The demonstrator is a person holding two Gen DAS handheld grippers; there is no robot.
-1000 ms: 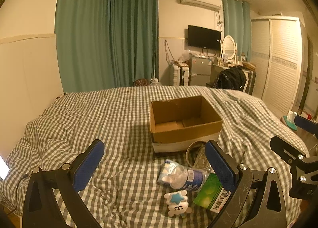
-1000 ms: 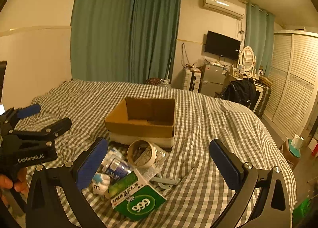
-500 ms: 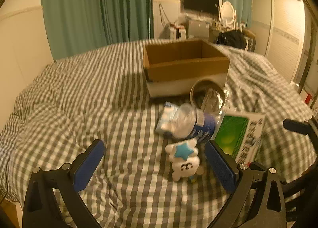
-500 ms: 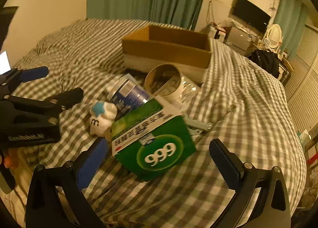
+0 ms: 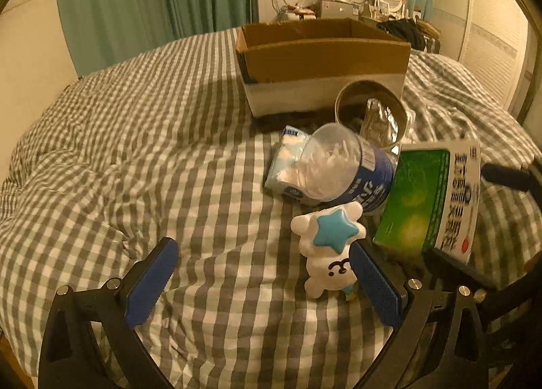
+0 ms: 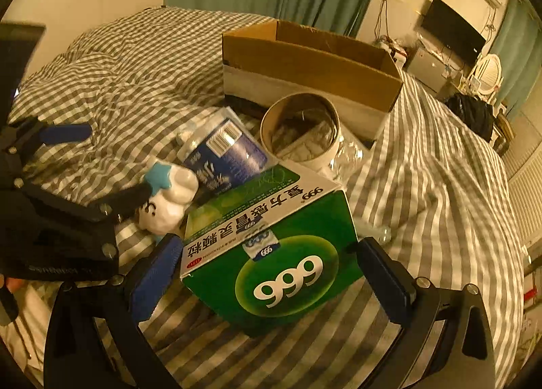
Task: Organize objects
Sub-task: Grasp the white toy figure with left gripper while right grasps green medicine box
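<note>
Right gripper [image 6: 267, 267] fingers apart around the green medicine box [image 6: 271, 246]; left gripper [image 5: 261, 273] fingers apart, right pad beside the white star toy [image 5: 330, 250]

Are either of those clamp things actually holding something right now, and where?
Nothing is held. The right hand-held gripper is open, straddling the green box without closing on it. The left hand-held gripper is open beside the white toy.

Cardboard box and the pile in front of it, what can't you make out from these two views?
- Cardboard box floor: both views, hidden by its near wall.
- Tape roll contents: blurred, unclear.
- Star toy: right view, partly behind the left gripper.
- Green box underside: hidden.
</note>
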